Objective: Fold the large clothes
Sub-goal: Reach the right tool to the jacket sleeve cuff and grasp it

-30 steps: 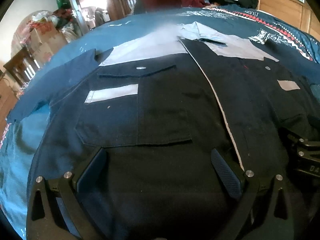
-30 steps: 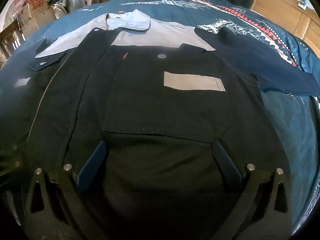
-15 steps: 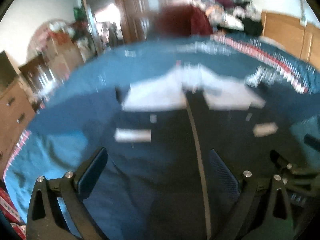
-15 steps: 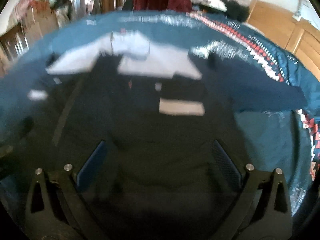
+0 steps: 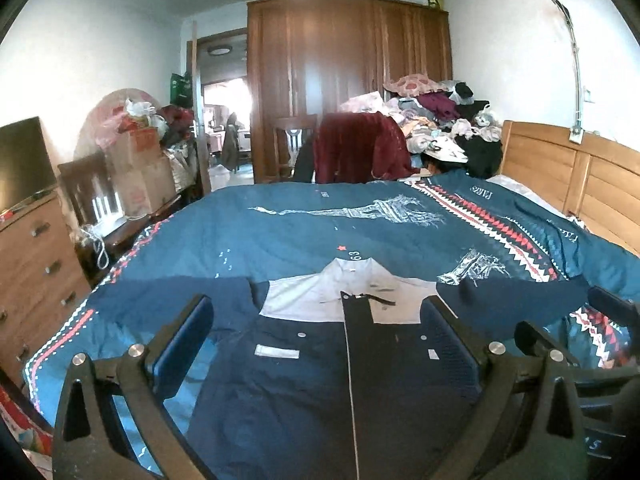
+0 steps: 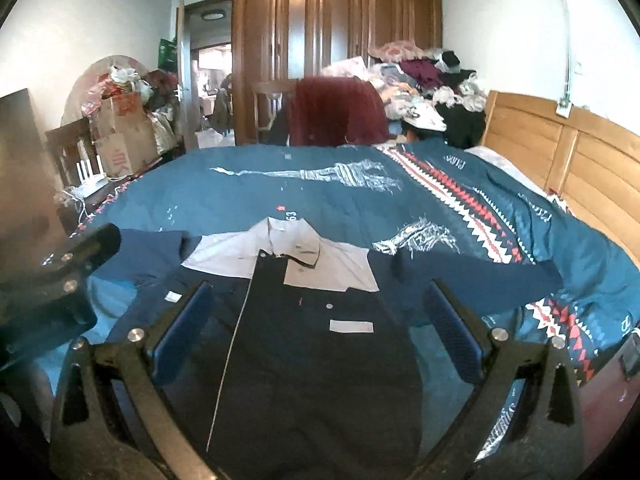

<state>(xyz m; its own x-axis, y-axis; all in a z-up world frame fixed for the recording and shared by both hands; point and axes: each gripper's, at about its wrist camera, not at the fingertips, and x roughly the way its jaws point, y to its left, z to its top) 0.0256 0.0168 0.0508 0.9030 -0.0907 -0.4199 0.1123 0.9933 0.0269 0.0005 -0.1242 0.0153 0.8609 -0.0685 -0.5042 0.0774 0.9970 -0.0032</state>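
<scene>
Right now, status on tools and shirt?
Left tool open, empty. Right tool open, empty. Shirt flat on bed, unfolded, sleeves out. Nothing blocking.

"63" and "PARIS" on bedspread

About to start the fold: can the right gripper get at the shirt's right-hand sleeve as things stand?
Probably yes. The right gripper is open and empty, and the sleeve lies flat on the bedspread with nothing on it.
</scene>
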